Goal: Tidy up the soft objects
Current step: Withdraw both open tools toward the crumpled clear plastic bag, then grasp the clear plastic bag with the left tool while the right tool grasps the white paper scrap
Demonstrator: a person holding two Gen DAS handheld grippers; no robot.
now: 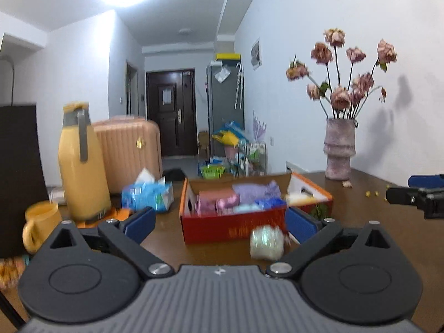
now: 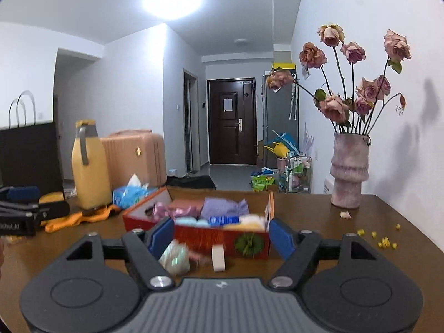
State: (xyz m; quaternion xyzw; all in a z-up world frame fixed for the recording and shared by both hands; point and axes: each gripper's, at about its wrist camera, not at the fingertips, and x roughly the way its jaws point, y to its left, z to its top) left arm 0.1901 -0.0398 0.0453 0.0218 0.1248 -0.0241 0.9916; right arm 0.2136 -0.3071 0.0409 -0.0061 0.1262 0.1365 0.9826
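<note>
yellow mug (image 1: pixel 37 226): far left, ceramic, glossy, handle facing the camera.
yellow flask (image 1: pixel 82 163): tall, smooth, grey strap handle, upright beside the mug.
tissue pack (image 1: pixel 148 193): blue plastic, crinkly, one white tissue sticking up.
left gripper (image 1: pixel 219 226): jaws spread wide, nothing between the blue pads, held low over the table (image 1: pixel 388 238).
red box (image 1: pixel 233 226): cardboard, open top, glossy red front; already holds soft things: pink, lilac, blue, white, cream pieces, packed side by side.
shiny bundle (image 1: pixel 266 242): loose on the table, just in front of the box's front wall; pale, iridescent, crinkly wrap, roughly rounded, no clear long axis; blurred.
key relation: in the left view the bundle lies ahead and right of centre, near the right pad; in the right view it sits close to the left pad (image 2: pixel 160 234). Both grippers near; which is nearer, cannot tell.
white block (image 2: pixel 218 258): foam-like, standing upright right of the bundle, before the box.
green pompom (image 2: pixel 249 244): fuzzy, against the box front.
right gripper (image 2: pixel 220 236): jaws released, wide, empty.
vase (image 2: pixel 349 170): pink, rough, ribbed, dried roses, far right.
yellow crumbs (image 2: pixel 384 242): scattered on the dark wood.
</note>
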